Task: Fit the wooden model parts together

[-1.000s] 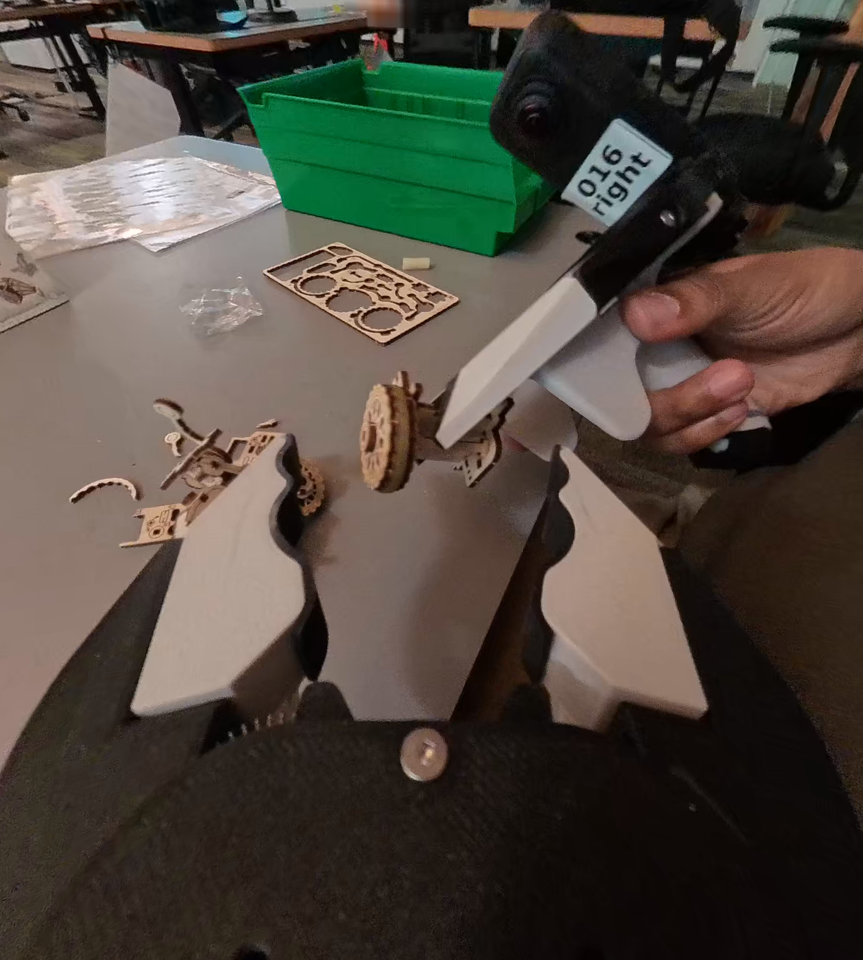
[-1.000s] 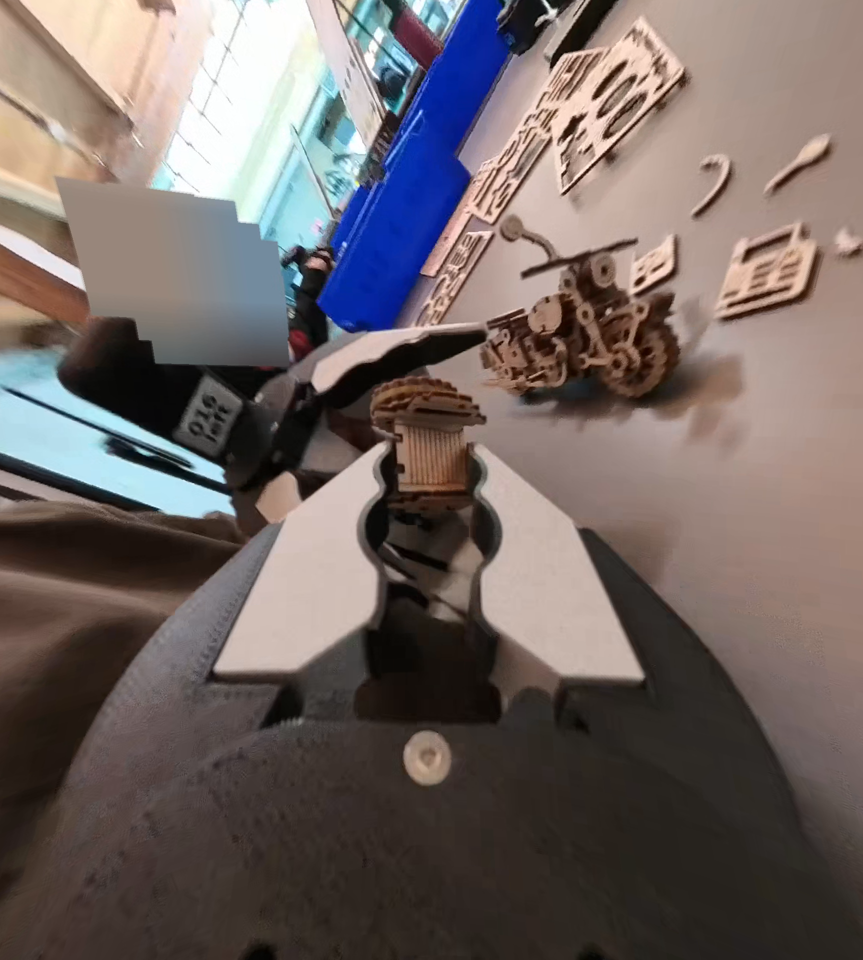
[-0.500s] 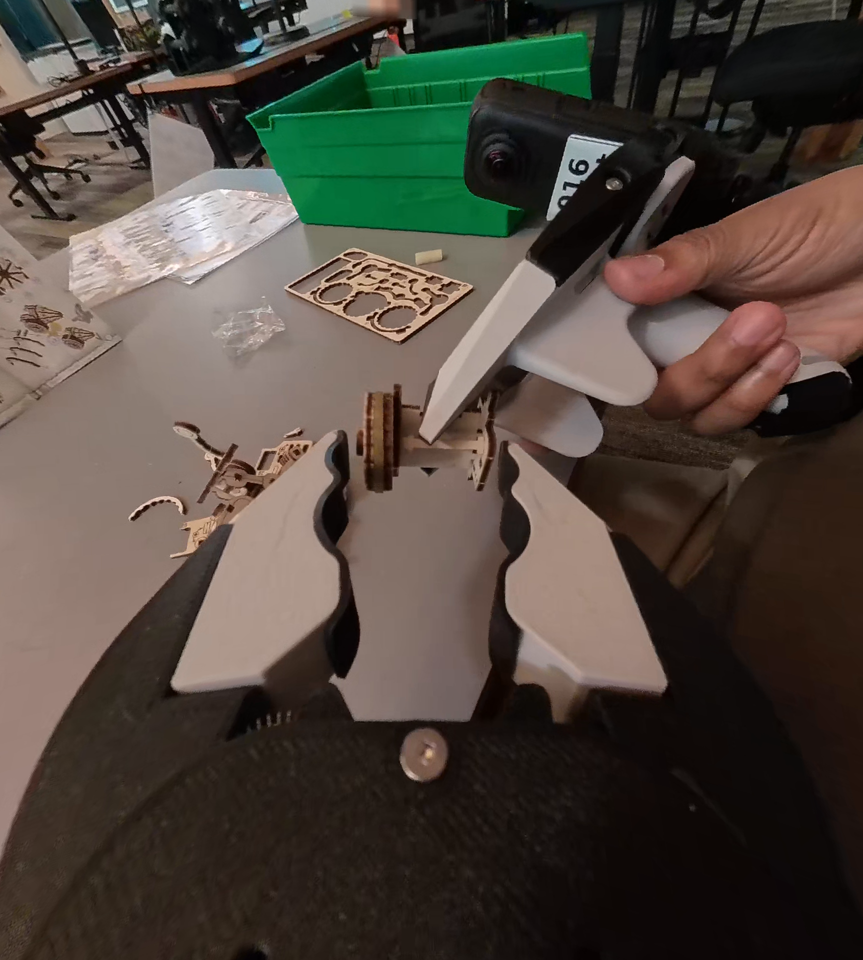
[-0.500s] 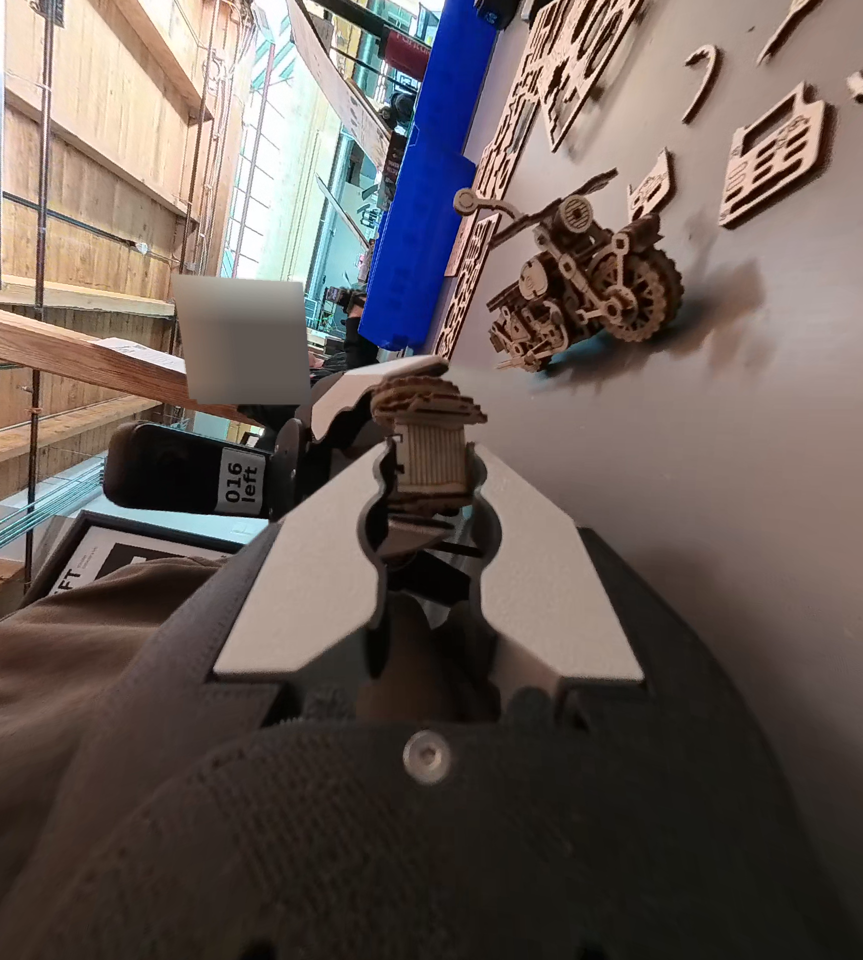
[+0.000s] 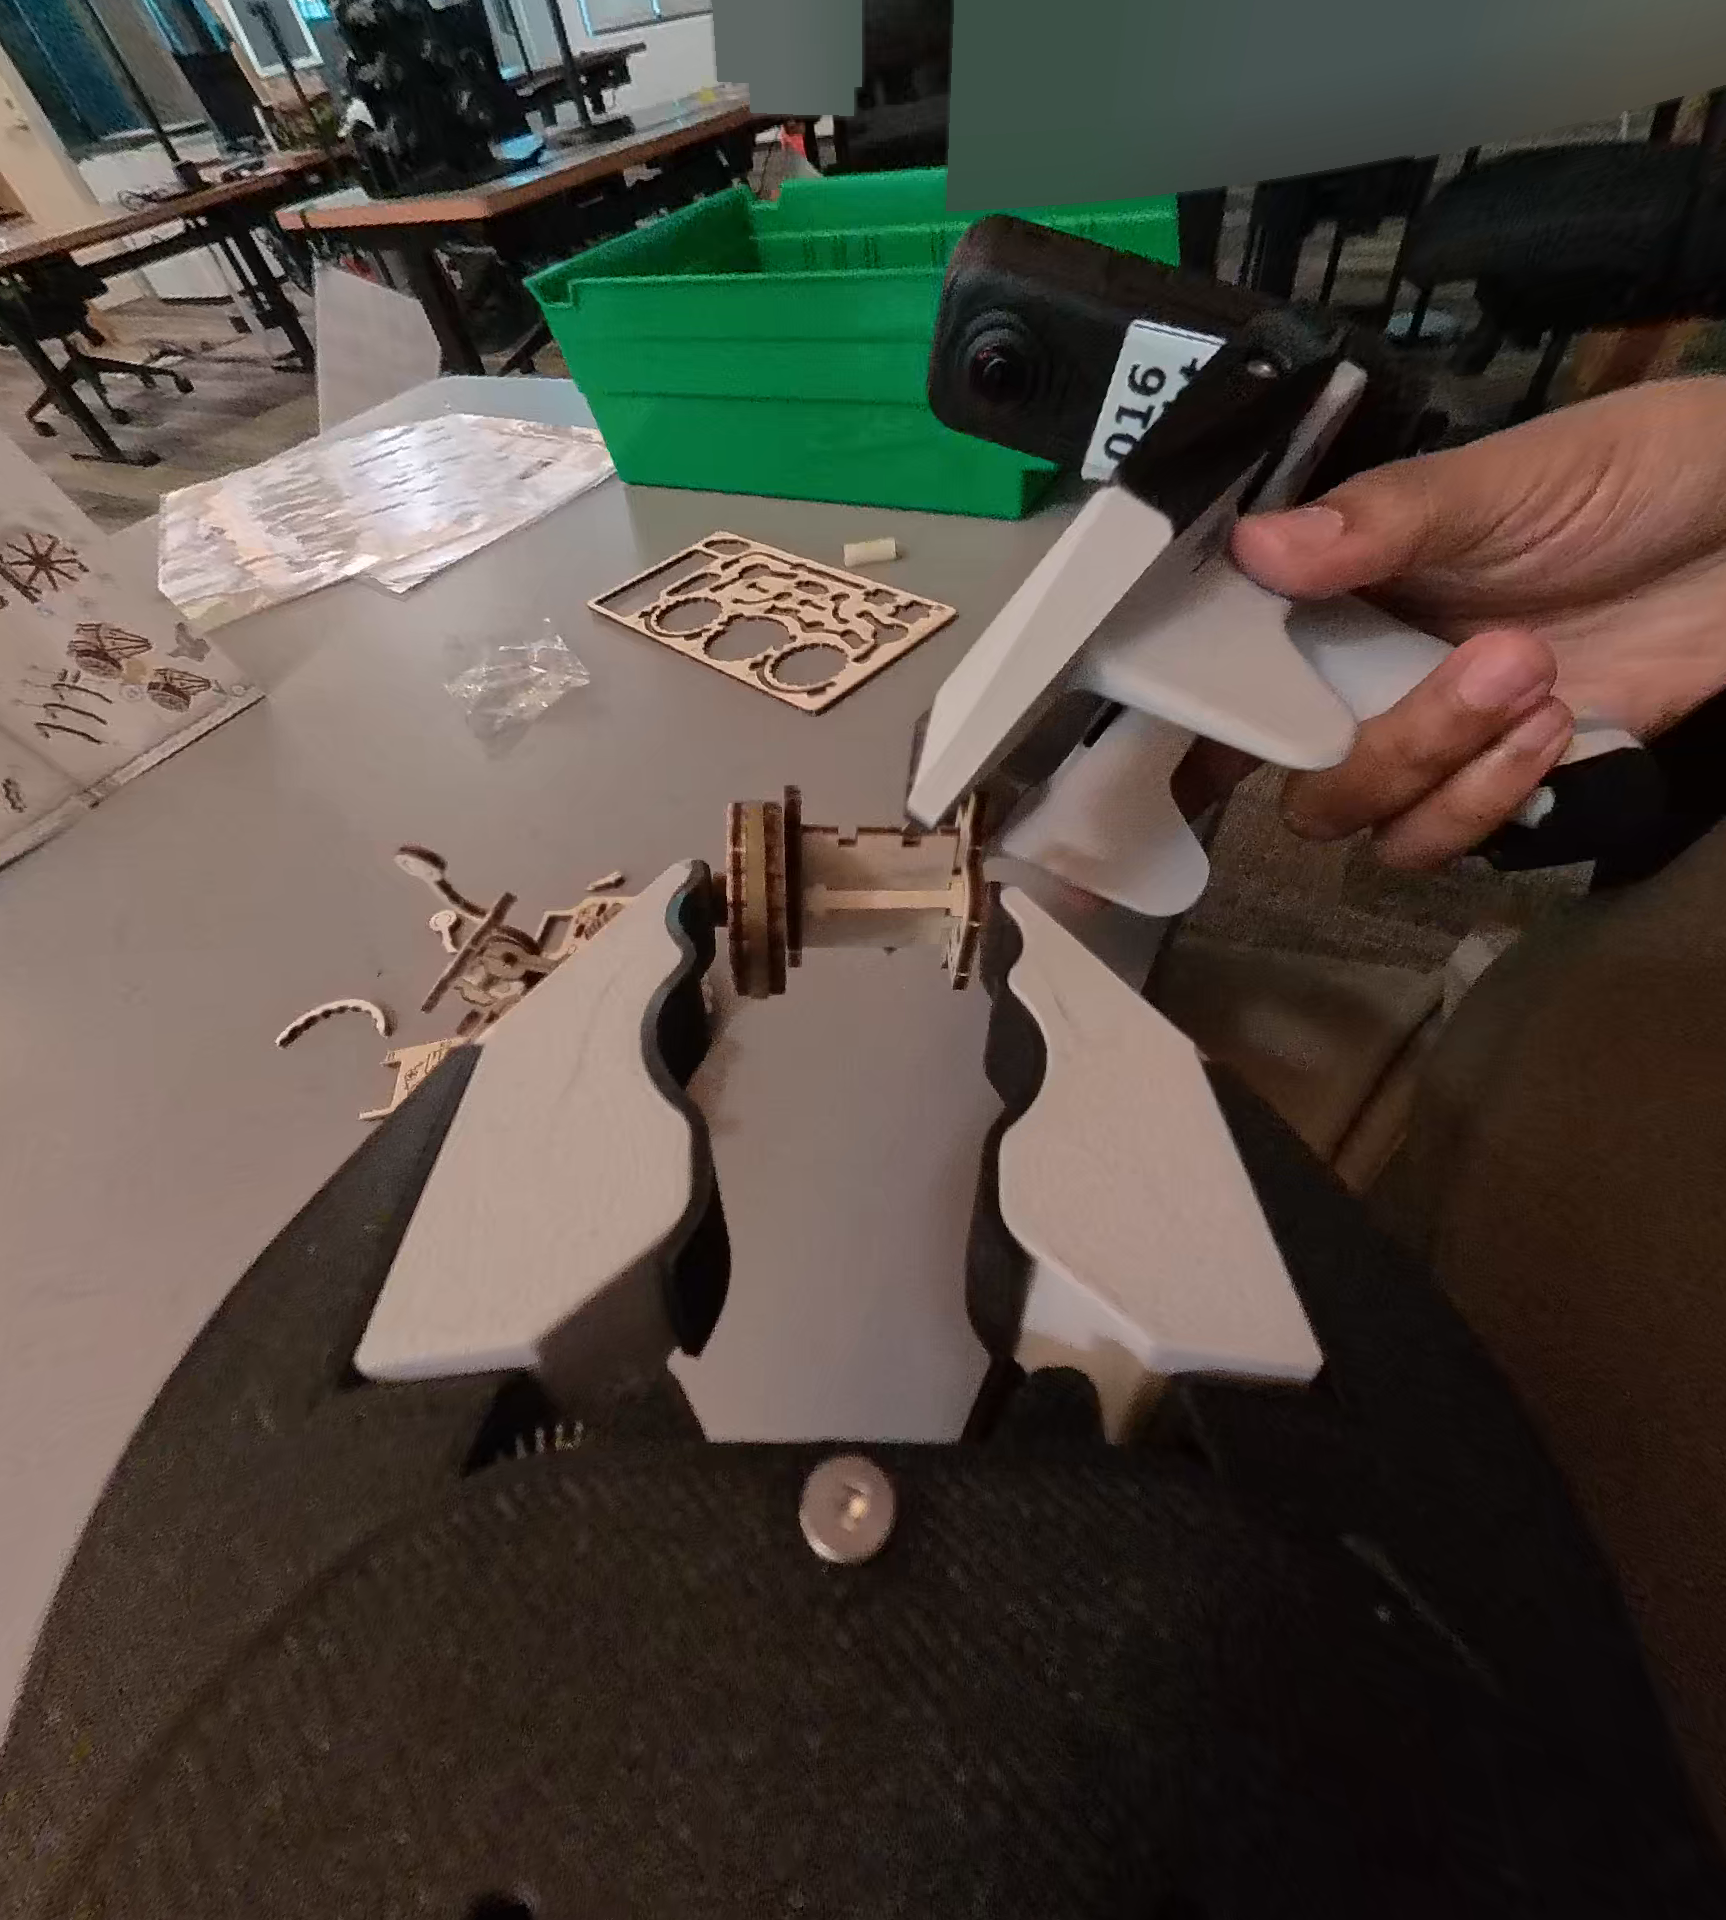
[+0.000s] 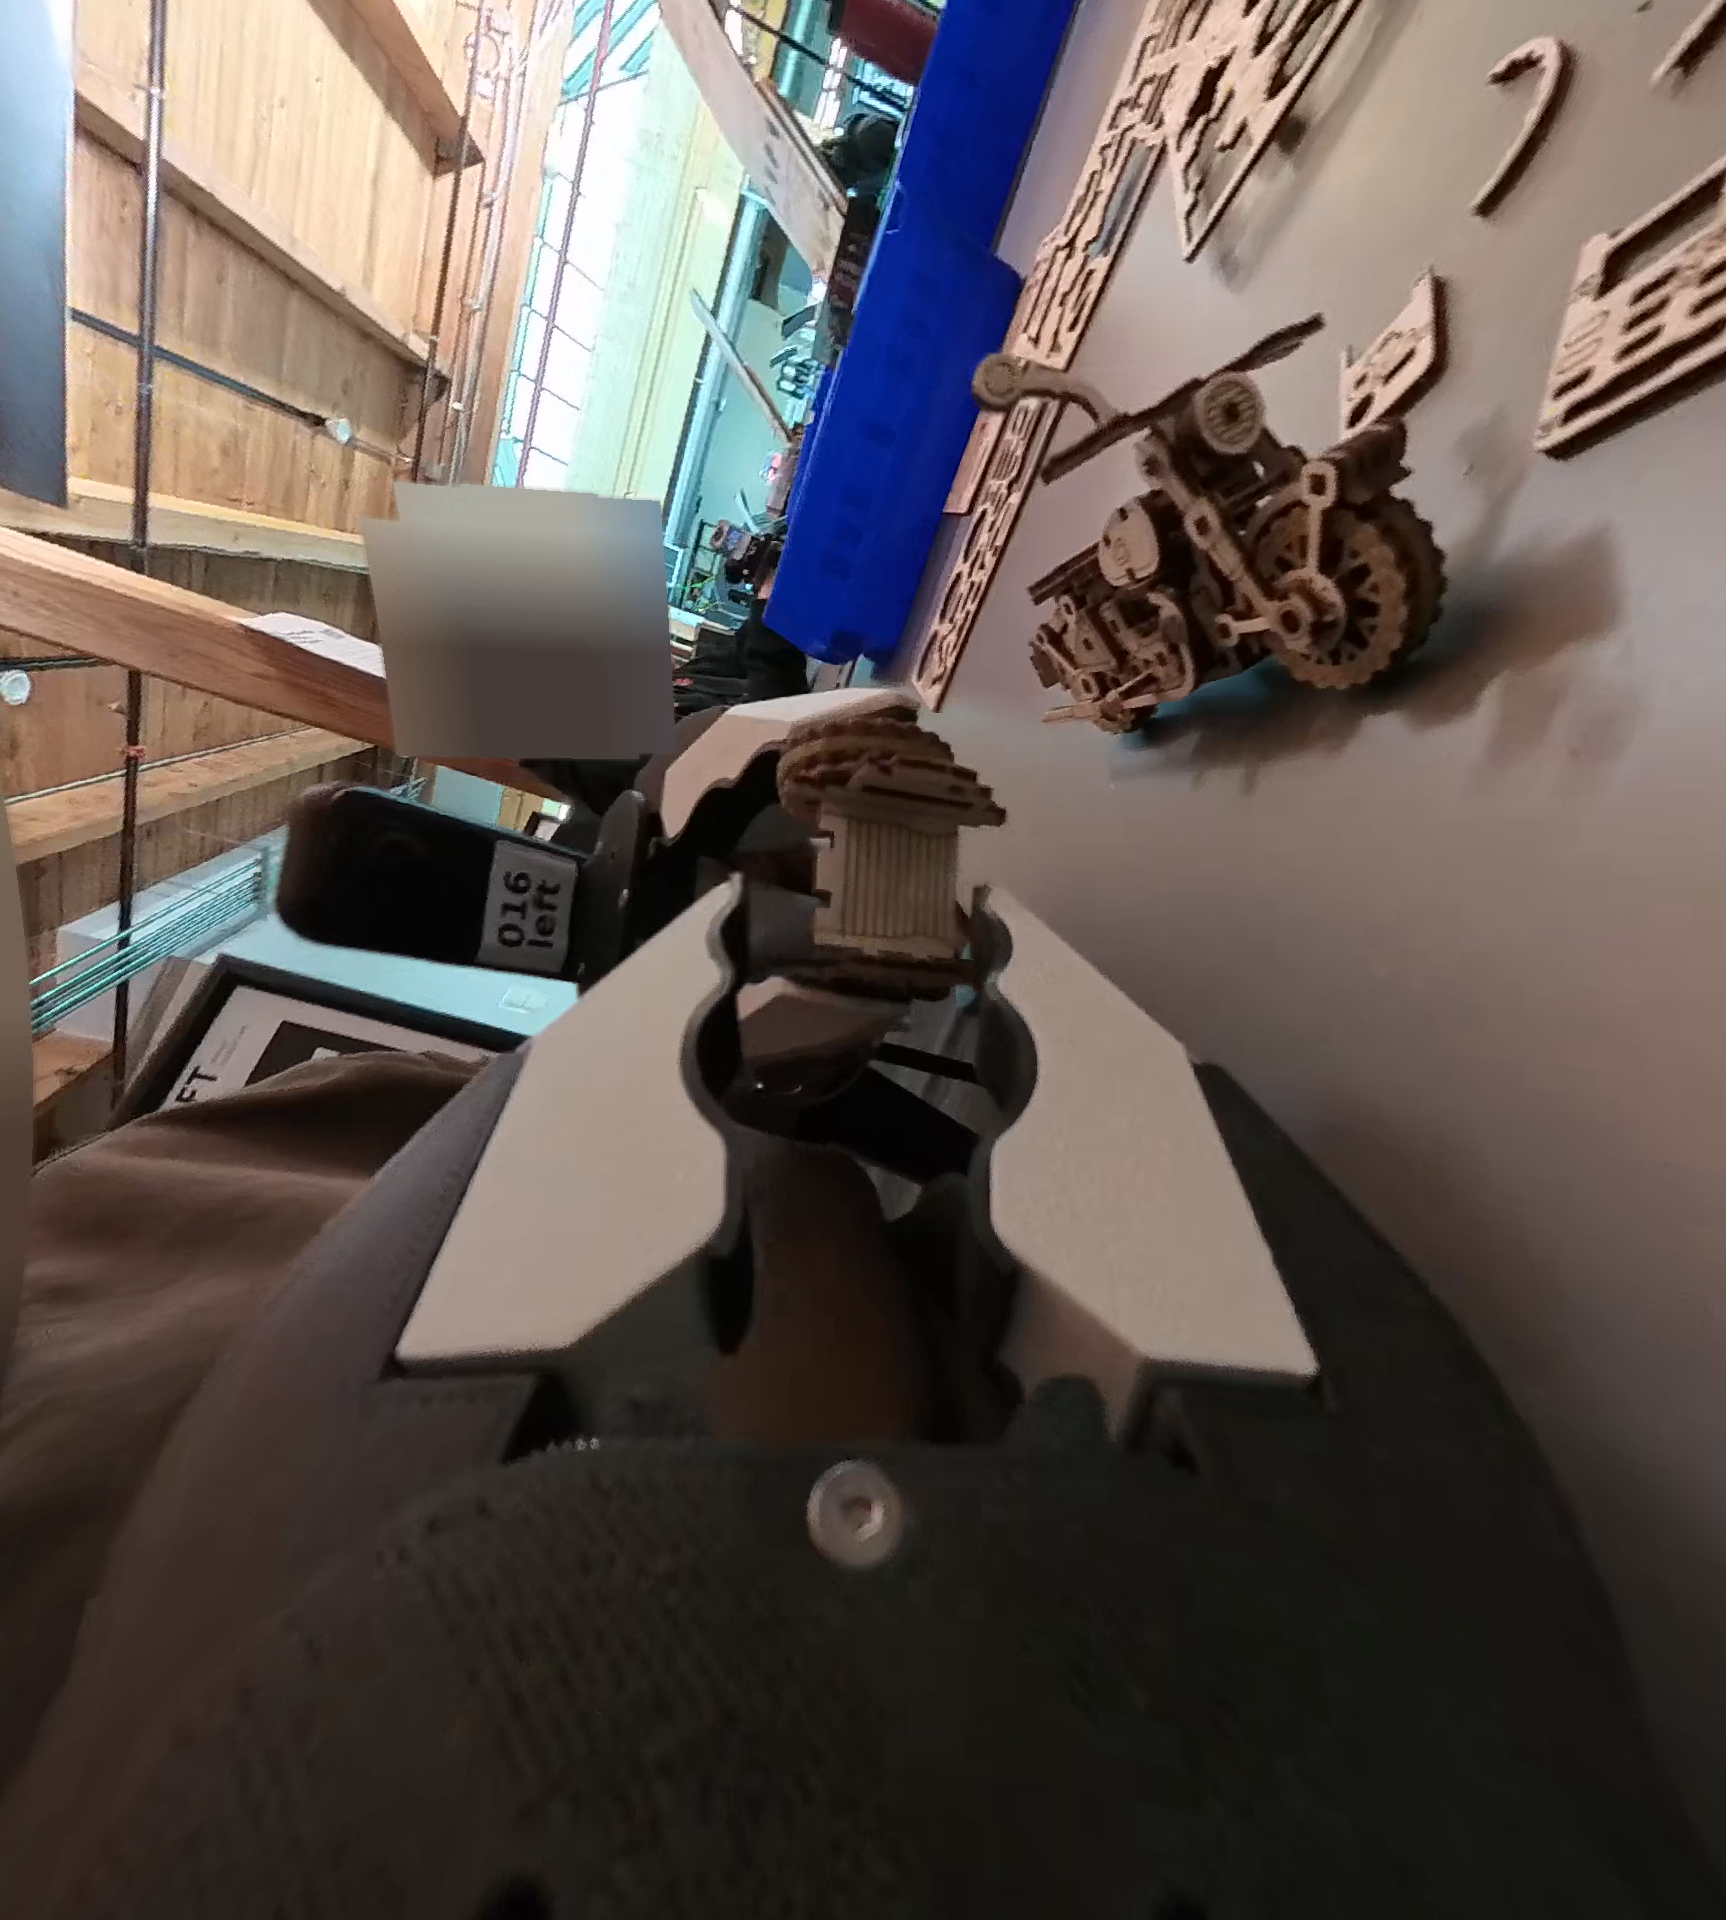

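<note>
On the grey table [image 5: 163, 1039] we see a green bin [image 5: 786, 384] at the far edge. Nearer than the bin, our right gripper [image 6: 859, 914] is clamped on the wooden wheel assembly [image 5: 854, 899]. Our left gripper [image 5: 843, 935] brackets that assembly, jaws parted; contact unclear. The wooden motorcycle [image 6: 1243, 551] lies beside it.
</note>
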Action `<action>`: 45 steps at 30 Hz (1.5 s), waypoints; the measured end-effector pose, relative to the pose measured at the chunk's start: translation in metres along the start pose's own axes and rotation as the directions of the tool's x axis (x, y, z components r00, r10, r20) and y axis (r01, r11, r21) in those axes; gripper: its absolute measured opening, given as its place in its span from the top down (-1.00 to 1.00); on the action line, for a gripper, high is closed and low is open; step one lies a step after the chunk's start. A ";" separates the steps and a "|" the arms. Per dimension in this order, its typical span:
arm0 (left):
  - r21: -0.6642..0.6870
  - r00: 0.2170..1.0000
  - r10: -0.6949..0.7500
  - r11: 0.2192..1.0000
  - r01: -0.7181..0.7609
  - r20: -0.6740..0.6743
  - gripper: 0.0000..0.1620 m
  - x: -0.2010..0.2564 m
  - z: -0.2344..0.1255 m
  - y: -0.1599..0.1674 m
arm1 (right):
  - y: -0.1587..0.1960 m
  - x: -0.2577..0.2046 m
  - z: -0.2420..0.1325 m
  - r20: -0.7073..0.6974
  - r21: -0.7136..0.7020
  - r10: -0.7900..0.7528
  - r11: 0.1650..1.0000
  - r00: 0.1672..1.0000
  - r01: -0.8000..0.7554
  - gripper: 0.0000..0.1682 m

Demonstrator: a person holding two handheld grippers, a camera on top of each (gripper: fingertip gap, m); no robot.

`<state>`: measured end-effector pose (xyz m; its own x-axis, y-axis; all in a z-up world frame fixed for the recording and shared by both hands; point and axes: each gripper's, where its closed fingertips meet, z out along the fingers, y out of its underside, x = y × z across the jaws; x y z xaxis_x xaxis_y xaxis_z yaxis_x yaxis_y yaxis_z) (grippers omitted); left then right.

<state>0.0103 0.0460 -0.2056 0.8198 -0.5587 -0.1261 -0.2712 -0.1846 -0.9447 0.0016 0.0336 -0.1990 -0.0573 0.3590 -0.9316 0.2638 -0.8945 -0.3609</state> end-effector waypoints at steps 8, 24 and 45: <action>0.168 0.949 -0.261 0.942 0.290 -0.178 0.40 -0.007 -0.018 -0.026 | -0.025 -0.019 -0.027 0.014 0.016 -0.408 0.913 0.913 0.407 0.40; 0.318 0.812 -0.089 0.891 0.323 -0.576 0.40 0.061 -0.057 -0.067 | 0.043 -0.073 -0.025 0.271 -0.015 -0.859 0.447 0.434 0.894 0.39; 0.310 0.829 -0.078 0.905 0.293 -0.554 0.40 0.059 -0.052 -0.061 | 0.043 -0.067 -0.025 0.257 -0.020 -0.878 0.412 0.403 0.911 0.59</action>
<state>0.0489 -0.0173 -0.1394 0.4206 -0.8968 0.1369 0.1511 -0.0796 -0.9853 0.0411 -0.0226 -0.1512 -0.5027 0.8617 -0.0694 0.0759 -0.0360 -0.9965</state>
